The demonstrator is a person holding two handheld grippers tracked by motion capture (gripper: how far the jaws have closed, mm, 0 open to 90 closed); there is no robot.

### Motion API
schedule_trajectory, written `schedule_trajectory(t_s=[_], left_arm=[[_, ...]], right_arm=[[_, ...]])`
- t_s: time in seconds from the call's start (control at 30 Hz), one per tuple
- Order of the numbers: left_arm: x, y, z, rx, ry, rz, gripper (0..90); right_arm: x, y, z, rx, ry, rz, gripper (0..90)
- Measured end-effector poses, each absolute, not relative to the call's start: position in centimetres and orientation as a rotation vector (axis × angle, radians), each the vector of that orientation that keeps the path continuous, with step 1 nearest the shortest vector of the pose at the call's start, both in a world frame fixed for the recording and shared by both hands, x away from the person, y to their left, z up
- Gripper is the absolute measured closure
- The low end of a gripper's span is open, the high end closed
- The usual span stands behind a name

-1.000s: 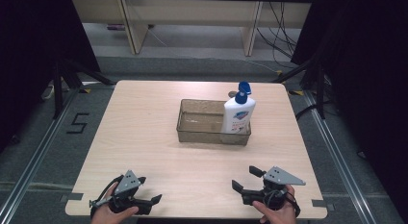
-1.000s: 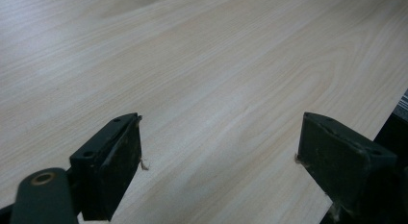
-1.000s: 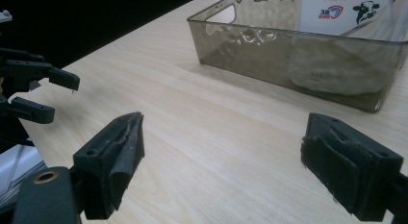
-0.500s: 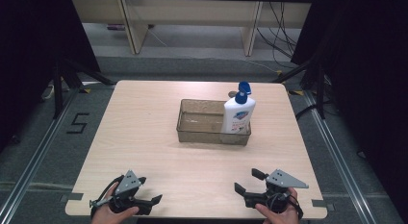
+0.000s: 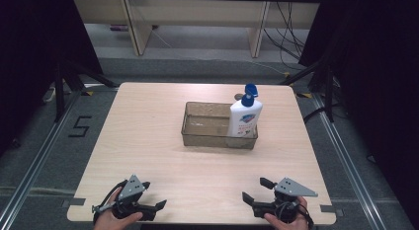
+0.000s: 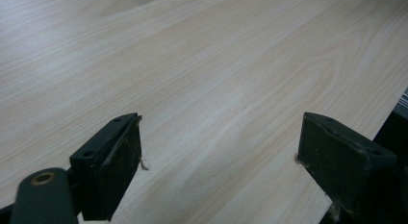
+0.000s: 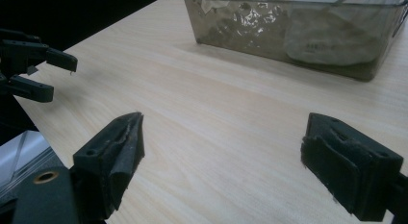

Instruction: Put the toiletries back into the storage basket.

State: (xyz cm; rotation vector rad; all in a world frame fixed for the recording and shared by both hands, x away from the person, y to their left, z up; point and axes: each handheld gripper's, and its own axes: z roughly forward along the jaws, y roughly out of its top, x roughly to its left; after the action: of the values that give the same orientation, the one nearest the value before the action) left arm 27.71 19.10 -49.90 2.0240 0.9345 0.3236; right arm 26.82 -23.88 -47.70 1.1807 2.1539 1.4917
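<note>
Fig.: Left gripper point(image 5: 157, 206) and right gripper point(image 5: 253, 190), jaws wide apart, nothing held, at near table point(image 5: 148, 141) edge. Bottle point(image 5: 244, 116) stands in tray point(image 5: 197, 138), well beyond the fingers; apparently placed, w/ nothing left.

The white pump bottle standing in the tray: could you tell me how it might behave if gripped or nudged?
The white pump bottle stands tall and narrow, so a high nudge would probably tip it. Its smooth plastic may slip. The tray wall beside it might steady its base.
</note>
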Motion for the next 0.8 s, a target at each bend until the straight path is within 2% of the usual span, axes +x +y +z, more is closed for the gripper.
schedule_trajectory(t_s=[0.13, 0.73, 0.8], left_arm=[[27.7, 19.1, -49.9, 2.023, 0.934, 0.323, 14.9], [27.7, 19.0, -49.9, 2.022, 0.934, 0.322, 14.9], [28.0, 19.4, -49.8, 2.065, 0.892, 0.357, 15.0]], right_arm=[[26.3, -24.0, -47.8, 1.266, 2.158, 1.488, 15.3], [25.4, -25.7, -48.1, 1.256, 2.121, 1.448, 15.3], [25.2, -25.6, -48.1, 1.277, 2.137, 1.447, 15.3]])
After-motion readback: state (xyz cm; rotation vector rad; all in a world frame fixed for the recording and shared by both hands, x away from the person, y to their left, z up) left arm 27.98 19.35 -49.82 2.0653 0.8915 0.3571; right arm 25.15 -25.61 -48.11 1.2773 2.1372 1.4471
